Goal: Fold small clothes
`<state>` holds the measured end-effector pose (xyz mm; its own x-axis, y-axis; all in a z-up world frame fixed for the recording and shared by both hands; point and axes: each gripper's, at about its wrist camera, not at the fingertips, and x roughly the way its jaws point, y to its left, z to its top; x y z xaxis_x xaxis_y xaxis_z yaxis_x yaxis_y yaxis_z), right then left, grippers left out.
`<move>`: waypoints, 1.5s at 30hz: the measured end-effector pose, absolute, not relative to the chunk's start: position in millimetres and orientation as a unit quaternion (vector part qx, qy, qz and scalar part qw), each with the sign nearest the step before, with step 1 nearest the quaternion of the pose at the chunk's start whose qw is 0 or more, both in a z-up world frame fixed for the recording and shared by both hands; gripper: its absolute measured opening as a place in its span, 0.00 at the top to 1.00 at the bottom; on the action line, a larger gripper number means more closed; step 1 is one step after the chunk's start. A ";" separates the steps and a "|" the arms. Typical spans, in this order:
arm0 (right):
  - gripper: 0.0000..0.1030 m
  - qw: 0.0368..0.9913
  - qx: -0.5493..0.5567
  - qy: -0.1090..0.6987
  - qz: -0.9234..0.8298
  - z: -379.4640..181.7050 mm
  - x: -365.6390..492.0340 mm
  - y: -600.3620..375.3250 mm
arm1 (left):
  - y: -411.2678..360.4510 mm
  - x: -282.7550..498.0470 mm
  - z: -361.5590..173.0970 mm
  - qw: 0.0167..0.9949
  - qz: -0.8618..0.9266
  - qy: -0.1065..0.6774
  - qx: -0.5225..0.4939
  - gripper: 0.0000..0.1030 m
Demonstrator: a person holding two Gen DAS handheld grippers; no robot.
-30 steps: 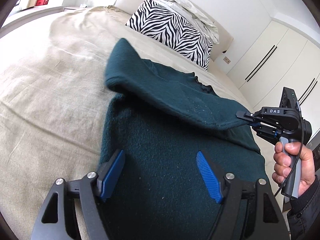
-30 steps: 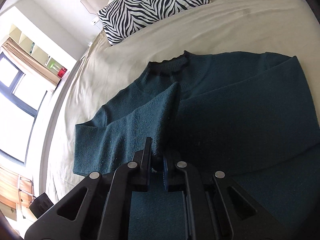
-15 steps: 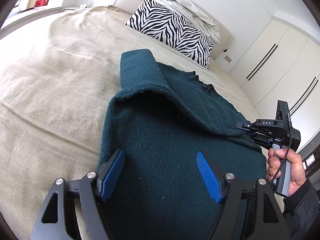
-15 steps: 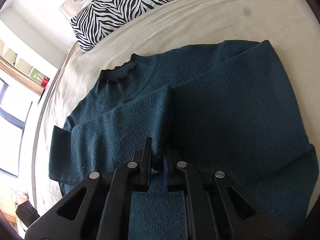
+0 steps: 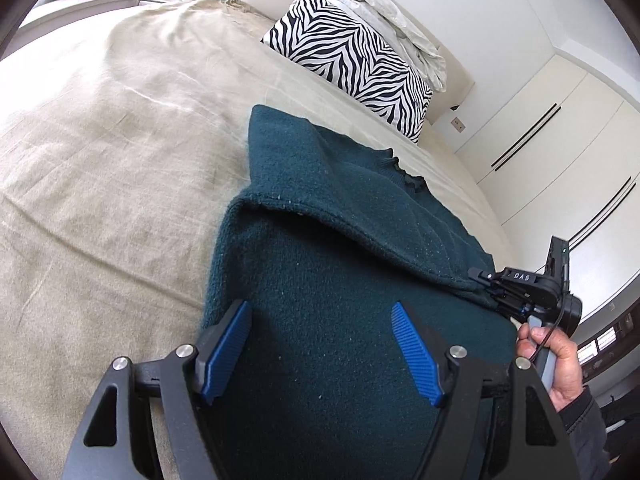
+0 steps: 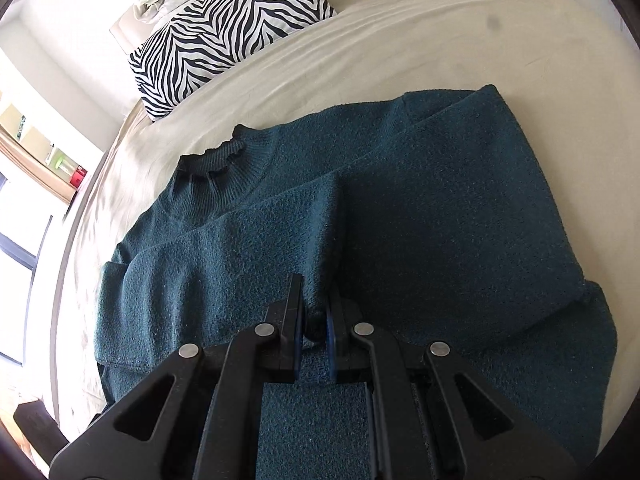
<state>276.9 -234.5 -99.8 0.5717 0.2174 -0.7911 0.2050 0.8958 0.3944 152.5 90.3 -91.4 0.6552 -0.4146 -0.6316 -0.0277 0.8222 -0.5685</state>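
Teal sweater [image 6: 440,220] lies flat on the bed [image 5: 100,140], collar [image 6: 212,156] toward the zebra pillow [image 6: 228,20], one sleeve already folded across the chest on the side away from the window, my right gripper [image 6: 316,316] clenched on the cuff of the other sleeve [image 6: 224,256], which is drawn over the body toward the sweater's middle; my left gripper [image 5: 320,344] hangs spread wide over the hem end of the sweater, pads [image 5: 228,344] not pinching anything. Step in hand, I'd say: lay this second sleeve flat across the chest. To do it well I'd lower the cuff until it rests on the body, keep the sleeve edge square to the sweater's side, no twist, then let go only once it's down. Fold at the shoulder looks puffy in the left view, so I'd probably press it with the free left tool. Risk: thick knit springs back or drags the layer under it
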 end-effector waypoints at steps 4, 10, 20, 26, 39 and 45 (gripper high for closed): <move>0.92 0.857 0.230 0.461 0.014 -104.1 279.0 -238.7 | 113.3 168.9 -64.2 0.869 -0.111 0.370 -0.310 0.28; 0.90 0.848 0.272 0.454 0.036 -110.2 276.5 -249.8 | 123.5 255.4 -54.6 0.856 -0.151 0.380 -0.316 0.33; 0.79 0.854 0.321 0.410 0.023 -79.8 249.1 -274.1 | 128.1 325.4 -112.8 0.822 -0.174 0.436 -0.322 0.49; 0.79 0.837 0.333 0.415 0.131 -71.7 274.0 -231.8 | 128.1 326.5 -104.0 0.818 -0.174 0.434 -0.334 0.43; 0.80 0.818 0.328 0.454 0.130 -118.5 276.9 -221.6 | 85.5 243.9 -95.1 0.857 -0.190 0.448 -0.167 0.43; 0.79 0.829 0.339 0.435 0.093 -100.8 264.8 -237.6 | 87.7 231.7 -74.8 0.867 -0.182 0.438 -0.154 0.42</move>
<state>264.8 -237.6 -100.8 0.6052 0.4485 -0.6577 0.1413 0.7525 0.6432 231.7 87.7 -74.8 0.5501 -0.4497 -0.7036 0.1798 0.8866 -0.4261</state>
